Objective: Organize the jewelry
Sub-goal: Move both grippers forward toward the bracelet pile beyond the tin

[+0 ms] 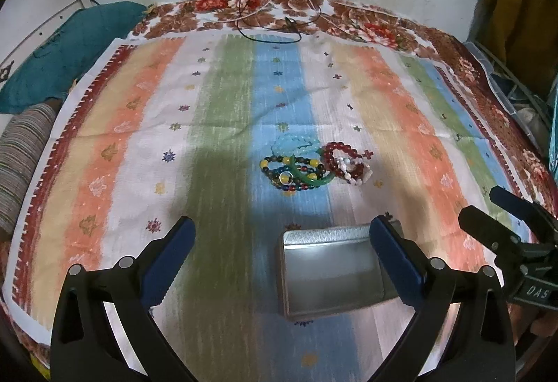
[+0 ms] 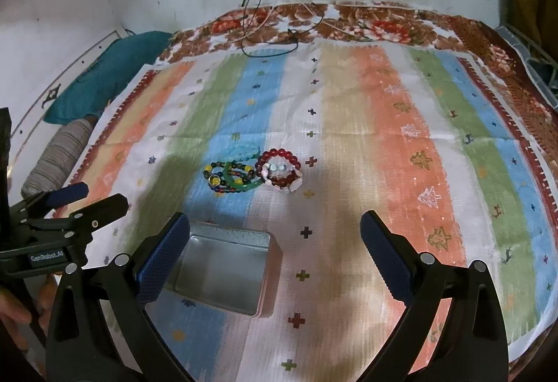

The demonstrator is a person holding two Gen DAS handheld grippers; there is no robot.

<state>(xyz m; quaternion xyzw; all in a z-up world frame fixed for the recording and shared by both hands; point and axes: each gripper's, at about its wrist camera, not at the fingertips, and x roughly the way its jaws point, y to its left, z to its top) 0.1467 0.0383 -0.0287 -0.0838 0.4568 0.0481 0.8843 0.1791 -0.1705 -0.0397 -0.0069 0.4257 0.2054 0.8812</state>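
Note:
A heap of beaded bracelets lies on the striped cloth: a light blue one point(image 1: 296, 145), a dark multicolour one point(image 1: 291, 171), a green bangle point(image 1: 310, 178) and a red one with white beads point(image 1: 345, 160). The heap also shows in the right wrist view point(image 2: 254, 171). An open, empty metal tin point(image 1: 331, 272) sits nearer, also in the right wrist view point(image 2: 226, 272). My left gripper point(image 1: 282, 242) is open, above the cloth short of the heap, its right finger over the tin's edge. My right gripper point(image 2: 275, 239) is open and empty, its left finger over the tin.
The striped cloth point(image 1: 216, 124) covers a floral bedspread point(image 1: 216, 4). A teal cushion point(image 1: 69, 51) and a striped roll point(image 1: 24, 159) lie at the left. Black cables point(image 1: 265, 23) trail from the wall onto the far edge. Each gripper shows in the other's view point(image 1: 502, 218) point(image 2: 87, 200).

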